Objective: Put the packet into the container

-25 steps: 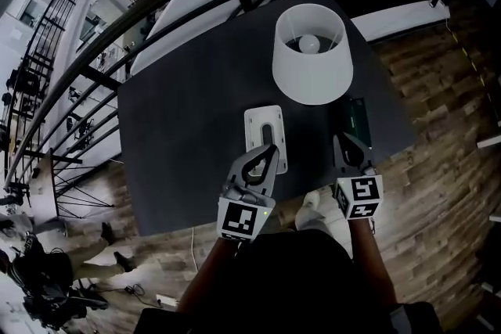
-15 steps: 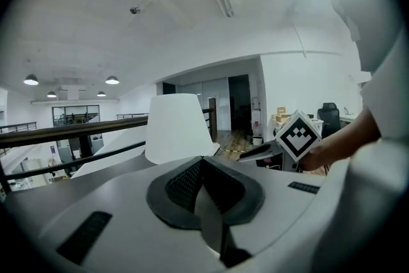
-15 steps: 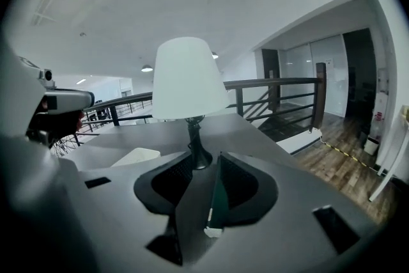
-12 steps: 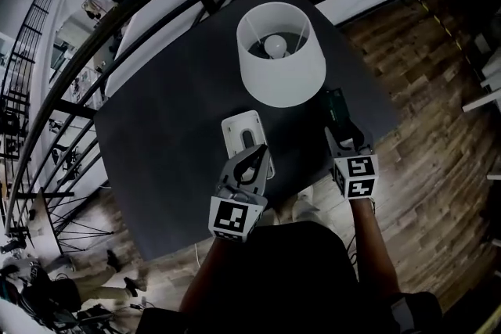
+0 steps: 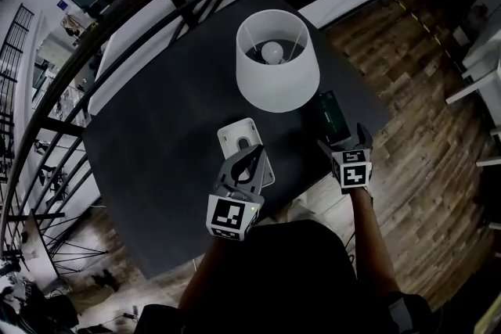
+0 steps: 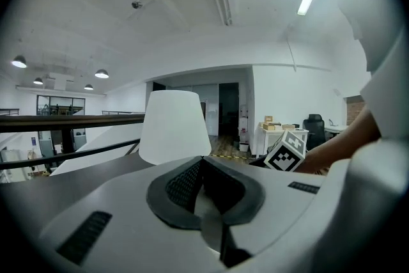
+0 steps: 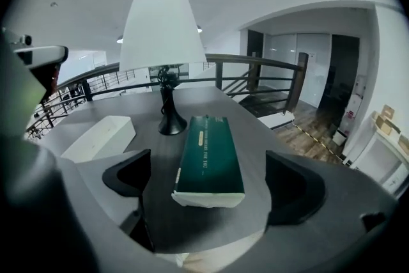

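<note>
A dark green packet [image 7: 209, 156] lies flat on the dark table [image 5: 156, 137], right of the lamp; in the head view the packet [image 5: 330, 116] sits just beyond my right gripper [image 5: 343, 141]. My right gripper [image 7: 209, 194] is opening its jaws. They stand wide on either side of the packet's near end without touching it. A white oblong container [image 5: 239, 138] rests near the table's middle, and the container [image 7: 96, 137] shows again at the left in the right gripper view. My left gripper [image 5: 249, 162] hovers over the container's near end, shut and empty [image 6: 203, 166].
A table lamp with a white shade [image 5: 277, 62] stands behind the container and the packet; its black base [image 7: 171, 124] is just beyond the packet's far end. The table's near edge [image 5: 309, 188] lies under both grippers. A black railing [image 5: 117, 19] runs behind the table.
The right gripper's jaws have spread from shut to wide and now flank the packet's near end. The left gripper has stayed shut over the container. The head view has shifted.
</note>
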